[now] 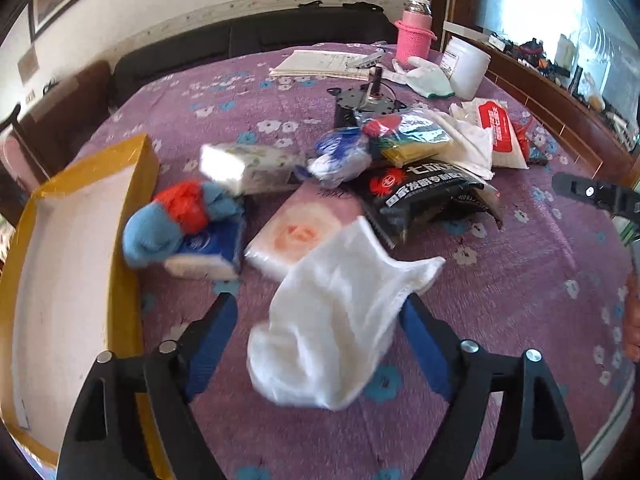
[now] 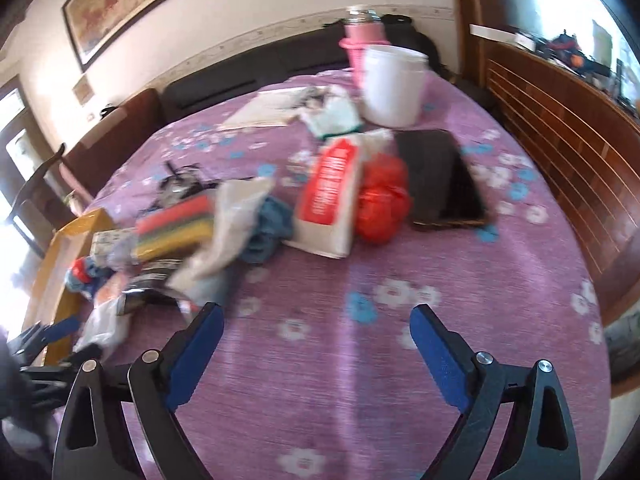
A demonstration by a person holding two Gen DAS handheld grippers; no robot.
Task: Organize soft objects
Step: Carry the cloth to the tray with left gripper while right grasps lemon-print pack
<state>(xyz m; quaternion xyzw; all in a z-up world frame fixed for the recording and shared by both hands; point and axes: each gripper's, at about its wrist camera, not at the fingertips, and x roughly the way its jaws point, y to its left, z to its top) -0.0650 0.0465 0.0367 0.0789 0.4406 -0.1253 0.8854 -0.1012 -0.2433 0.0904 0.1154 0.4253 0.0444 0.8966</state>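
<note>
Left wrist view: purple flowered tablecloth [image 1: 520,280] fills everything, yellow cardboard box [image 1: 132,168] at its left edge. Crumpled white cloth [image 1: 340,320] lies loose on it between the left gripper [image 1: 318,308] fingers, jaws wide, not pinching. Right gripper [image 2: 316,320] also gapes over bare cloth, nothing held, beside the red-and-white packet [image 2: 328,200]

Soft white cloth [image 1: 336,320] lies on a matt woven purple tablecloth [image 1: 500,292] beside glossy plastic packets [image 1: 420,196] and a cardboard box [image 1: 68,264].
</note>
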